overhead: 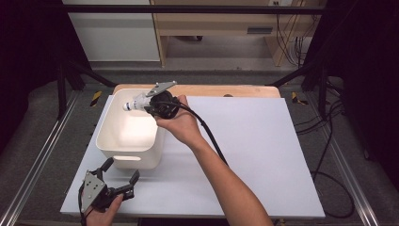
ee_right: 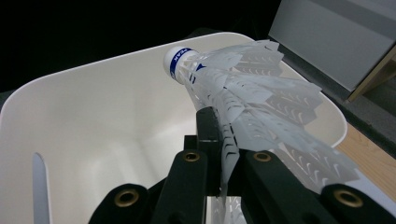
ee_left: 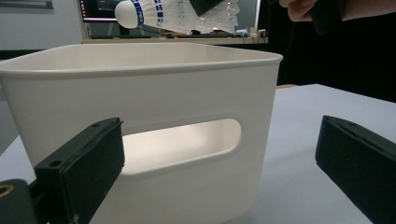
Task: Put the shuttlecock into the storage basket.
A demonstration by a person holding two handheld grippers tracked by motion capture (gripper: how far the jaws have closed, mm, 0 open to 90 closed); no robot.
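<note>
The high view looks forward and down from above the near edge of the tabletop (overhead: 263,155), taking in its whole surface. The left gripper view sits low near the near-left corner, facing the bin (ee_left: 140,93) side-on at close range. The right gripper view looks down into the bin from its far rim, very near. All three share the bin and the shuttlecock (ee_right: 243,93).
</note>
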